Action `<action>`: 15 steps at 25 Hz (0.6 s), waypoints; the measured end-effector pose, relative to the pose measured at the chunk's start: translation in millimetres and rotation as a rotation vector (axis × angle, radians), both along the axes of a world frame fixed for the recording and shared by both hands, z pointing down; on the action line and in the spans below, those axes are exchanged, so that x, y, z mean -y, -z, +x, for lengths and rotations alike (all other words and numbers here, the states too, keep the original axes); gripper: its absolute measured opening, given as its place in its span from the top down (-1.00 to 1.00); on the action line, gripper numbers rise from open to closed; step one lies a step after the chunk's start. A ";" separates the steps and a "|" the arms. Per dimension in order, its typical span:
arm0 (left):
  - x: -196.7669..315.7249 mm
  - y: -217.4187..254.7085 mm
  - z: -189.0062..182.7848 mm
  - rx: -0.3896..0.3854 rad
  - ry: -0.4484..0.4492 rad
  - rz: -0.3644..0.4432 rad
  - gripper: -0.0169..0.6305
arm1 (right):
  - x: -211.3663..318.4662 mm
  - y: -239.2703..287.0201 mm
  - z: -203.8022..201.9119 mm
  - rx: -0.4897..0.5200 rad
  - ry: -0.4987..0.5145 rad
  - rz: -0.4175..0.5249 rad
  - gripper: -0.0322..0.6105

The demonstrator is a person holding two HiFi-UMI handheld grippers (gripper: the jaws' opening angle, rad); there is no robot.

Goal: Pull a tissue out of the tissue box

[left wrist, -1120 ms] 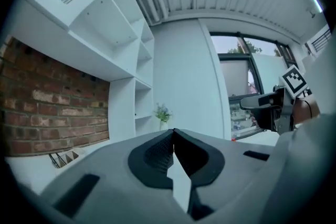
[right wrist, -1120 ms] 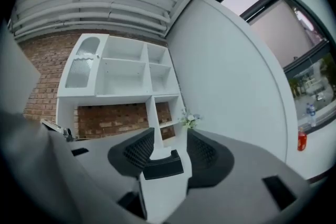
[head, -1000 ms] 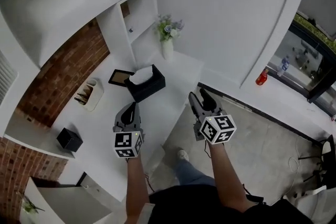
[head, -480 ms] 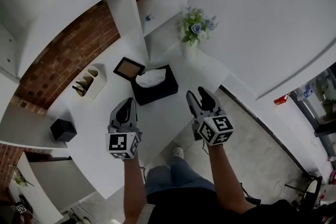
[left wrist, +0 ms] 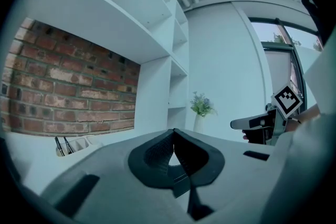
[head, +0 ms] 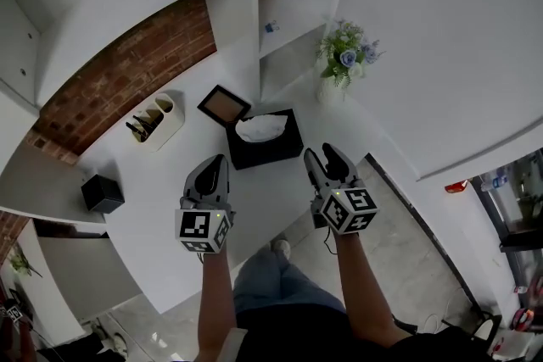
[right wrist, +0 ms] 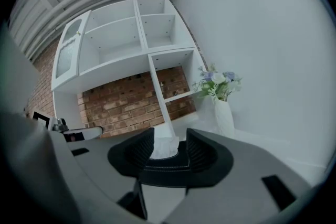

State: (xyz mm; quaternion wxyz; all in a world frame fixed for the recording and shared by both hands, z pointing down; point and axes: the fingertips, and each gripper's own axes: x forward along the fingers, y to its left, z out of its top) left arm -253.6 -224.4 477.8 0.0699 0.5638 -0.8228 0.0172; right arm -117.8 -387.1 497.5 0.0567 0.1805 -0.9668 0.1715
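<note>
A black tissue box stands on the white counter, with a white tissue bunched up out of its top. My left gripper hovers over the counter just left of the box's near corner, shut with nothing in it; in the left gripper view its jaws meet at the tip. My right gripper is open just right of the box, apart from it. In the right gripper view the tissue and the box top show between the spread jaws.
A white vase of flowers stands behind the box beside the white shelving. A framed picture, a white holder with utensils and a small black box lie to the left. The counter's edge runs under my arms.
The head view has swung, and the tissue box now sits lower in it, nearer both grippers. Both grippers have edged towards the box; their states look unchanged.
</note>
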 end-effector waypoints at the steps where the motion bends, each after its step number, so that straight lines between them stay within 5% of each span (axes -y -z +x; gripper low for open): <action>1: 0.9 -1.1 -0.5 -0.006 -0.001 -0.002 0.92 | 2.5 -1.2 -2.6 0.000 -0.002 -0.008 0.32; 7: -2.5 -11.7 -11.3 -0.021 0.002 -0.022 0.92 | 2.9 -4.1 -33.8 0.002 0.032 0.019 0.34; 15: -5.2 -16.1 -26.1 -0.040 -0.003 -0.013 0.92 | -0.3 20.2 -94.6 -0.119 0.237 0.236 0.34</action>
